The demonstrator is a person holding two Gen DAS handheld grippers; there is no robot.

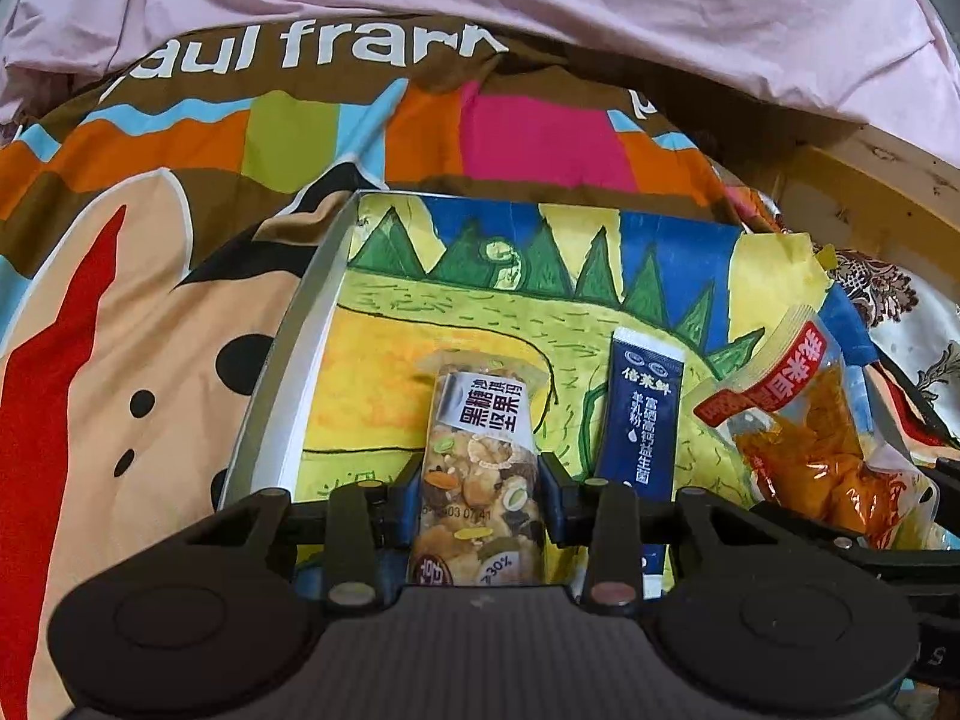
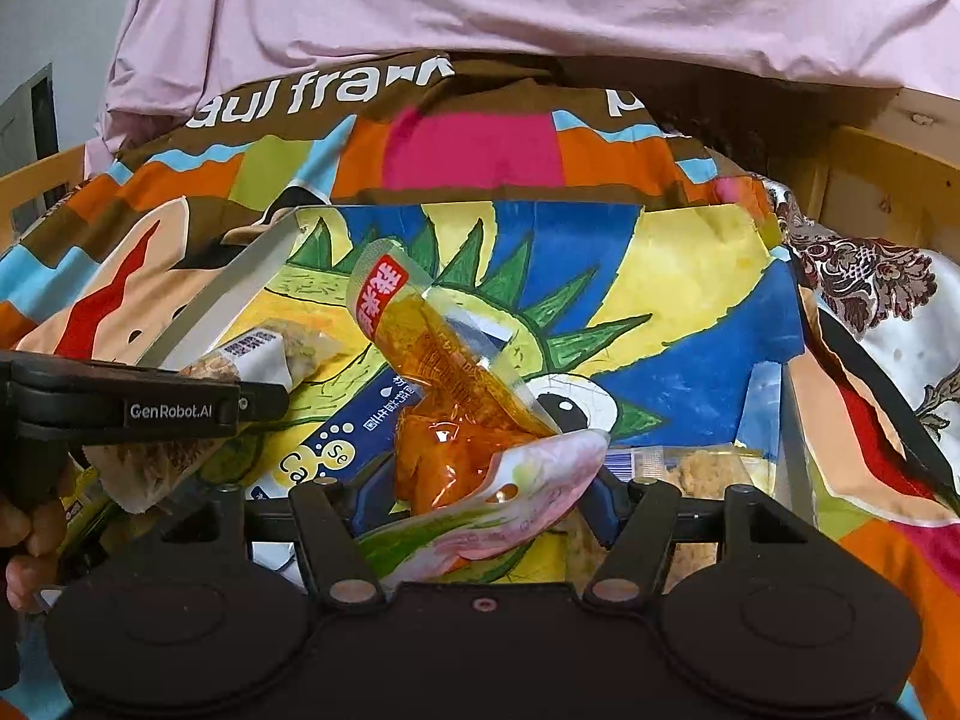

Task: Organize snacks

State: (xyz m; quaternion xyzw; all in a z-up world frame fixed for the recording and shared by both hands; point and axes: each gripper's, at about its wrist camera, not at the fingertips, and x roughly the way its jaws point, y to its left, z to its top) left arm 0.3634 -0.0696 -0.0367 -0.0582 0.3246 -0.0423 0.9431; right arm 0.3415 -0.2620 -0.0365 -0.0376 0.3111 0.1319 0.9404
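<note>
Two packets beside blue sachet

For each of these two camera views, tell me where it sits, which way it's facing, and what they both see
Left wrist: on the left gripper, looking forward and down into the painted box; its fingers clamp the nut bar.
Right wrist: on the right gripper, facing the same way; it grips the orange pouch, with the left gripper and the person's fingers at left.
Shared: box, nut bar, orange pouch, blue sachet.

Bright colours all round

Clear nut-bar wrapper with a white label; navy sachet; orange pouch, red label; dinosaur-painted box lining in green, yellow, blue.
</note>
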